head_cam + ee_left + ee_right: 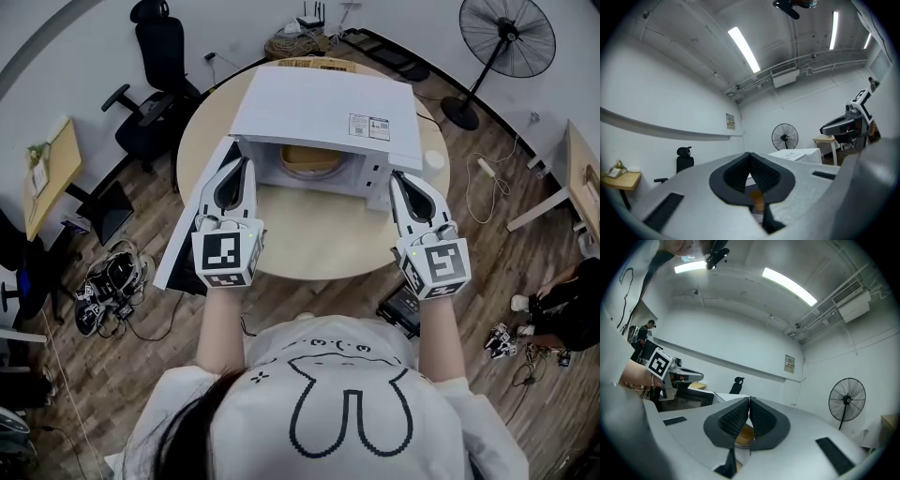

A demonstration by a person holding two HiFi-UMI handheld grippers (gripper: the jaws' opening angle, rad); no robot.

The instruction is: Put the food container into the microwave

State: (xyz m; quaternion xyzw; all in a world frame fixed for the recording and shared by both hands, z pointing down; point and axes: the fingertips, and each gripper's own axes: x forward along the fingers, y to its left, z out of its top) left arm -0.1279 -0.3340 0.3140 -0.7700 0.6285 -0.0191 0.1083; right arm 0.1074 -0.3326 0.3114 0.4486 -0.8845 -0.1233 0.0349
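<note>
The food container (307, 159) sits inside the microwave (328, 108), on the floor of its open cavity. It is a low, round tub of pale tan, smooth and dull like thin plastic, and only its front curve shows under the oven's roof. The microwave is a plain white box with a flat top and a small printed label near its right corner. Its door (192, 220) hangs wide open to the left, out over the edge of the round, light wood desk (319, 248). The person stands close in front with both tools raised level toward the opening, one at each side of it. The left gripper (246, 164) has its jaws pressed together at the tips and grips nothing; in its own view the black ribbed pads (764, 174) meet in a point, with a sliver of tan showing low in the gap beyond them. The right gripper (396, 175) is the same, jaws closed tip to tip and empty, near the microwave's right front corner. Both tools have smooth grey shells and a white cube with black square markers at the back. A black pedestal fan (506, 37) stands on the plank floor beyond the desk
</note>
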